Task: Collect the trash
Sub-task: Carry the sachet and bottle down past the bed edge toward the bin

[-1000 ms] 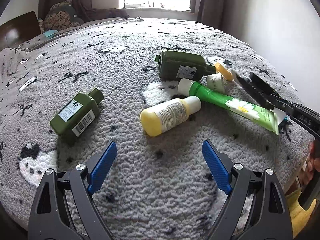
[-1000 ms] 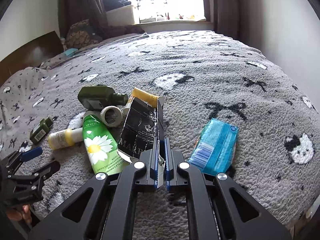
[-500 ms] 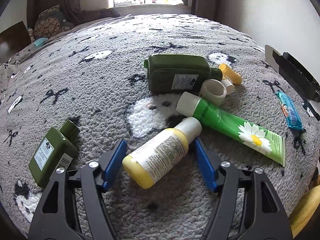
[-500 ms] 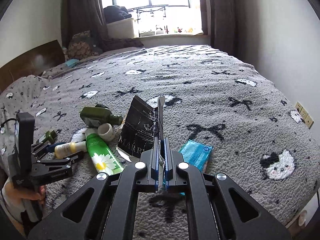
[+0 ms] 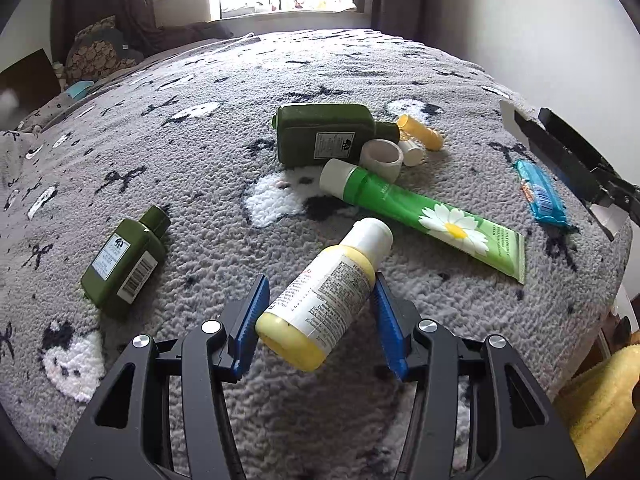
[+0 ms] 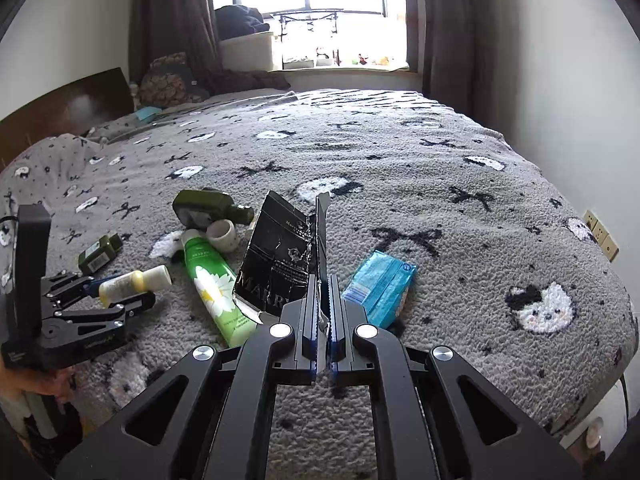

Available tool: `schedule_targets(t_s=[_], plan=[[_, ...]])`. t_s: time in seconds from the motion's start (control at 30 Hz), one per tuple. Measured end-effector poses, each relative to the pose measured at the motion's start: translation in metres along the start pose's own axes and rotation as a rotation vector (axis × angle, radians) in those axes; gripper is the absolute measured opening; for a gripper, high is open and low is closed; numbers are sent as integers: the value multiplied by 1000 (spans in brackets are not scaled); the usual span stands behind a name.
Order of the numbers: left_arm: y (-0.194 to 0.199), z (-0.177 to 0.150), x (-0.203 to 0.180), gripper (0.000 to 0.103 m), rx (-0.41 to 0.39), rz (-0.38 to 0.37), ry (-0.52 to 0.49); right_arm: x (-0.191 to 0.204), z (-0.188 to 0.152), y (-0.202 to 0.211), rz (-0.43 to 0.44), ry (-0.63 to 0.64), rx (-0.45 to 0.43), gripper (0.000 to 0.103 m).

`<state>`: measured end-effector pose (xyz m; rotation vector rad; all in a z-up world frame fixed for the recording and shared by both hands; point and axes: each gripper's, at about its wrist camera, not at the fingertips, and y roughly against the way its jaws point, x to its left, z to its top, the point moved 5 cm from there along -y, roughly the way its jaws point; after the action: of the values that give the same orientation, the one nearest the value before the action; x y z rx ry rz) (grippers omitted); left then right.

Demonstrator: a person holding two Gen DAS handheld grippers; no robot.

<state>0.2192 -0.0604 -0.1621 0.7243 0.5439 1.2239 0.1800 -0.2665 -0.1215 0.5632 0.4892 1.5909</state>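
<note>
A grey fleece blanket [image 6: 400, 168] patterned with black bows and white cat faces covers the bed. A patterned cushion [image 6: 168, 82] rests at the far left corner beside a dark wooden headboard [image 6: 68, 110]. Brown curtains [image 6: 172, 20] flank a bright window [image 6: 304, 4]. A wall socket [image 6: 600, 234] sits past the right edge.

Both tongs, left [image 5: 318, 320] and right [image 6: 323, 320], have black skeletal frames with triangular cutouts, silver screws at the joints, and ribbed blue pads [image 5: 252, 320].
</note>
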Motion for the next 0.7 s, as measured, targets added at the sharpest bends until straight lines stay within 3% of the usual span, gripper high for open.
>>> schedule_targets(t_s=[0.23,0.7], plan=[[59,-10,-14,49,-91,-1,-3,6,-12,34,-3,17,-31,5],[158,-54,-32,49,-233,0,-5,32,-44,108,81,114,-106,5]])
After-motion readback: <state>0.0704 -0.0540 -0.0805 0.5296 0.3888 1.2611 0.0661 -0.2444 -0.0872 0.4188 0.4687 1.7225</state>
